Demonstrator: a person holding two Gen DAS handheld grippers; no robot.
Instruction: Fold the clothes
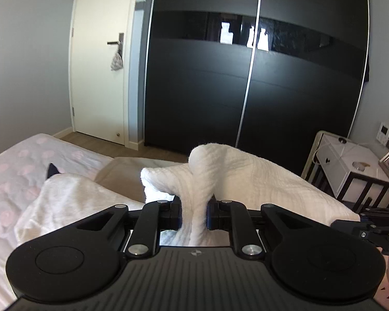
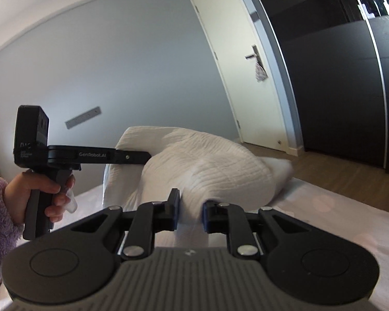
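While both grippers are gripping the white textured garment (image 1: 236, 176) above the bed (image 1: 20, 171), the cloth is stretching as a raised span between them, and that span is what the next fold is going to turn on. Seen from the left wrist, the left gripper (image 1: 194, 213) is pinching a bunched rope of fabric, its fingers (image 1: 175, 213) clamped on the cloth, which is rising toward twelve o'clock and then draping away toward three o'clock, where part of the other tool is showing at the frame edge. Seen from the right wrist, the right gripper (image 2: 190, 213) is closing its fingers (image 2: 174, 207) on another bunch, though a little gap seems to be remaining, so the pinch is probably firm rather than certainly so. From there the garment (image 2: 194, 160) is bulging toward twelve o'clock, with the left tool entering it from nine o'clock. The long axis is running gripper to gripper, so both hands are lying equally near and carrying the held edge together is looking like the coming move.
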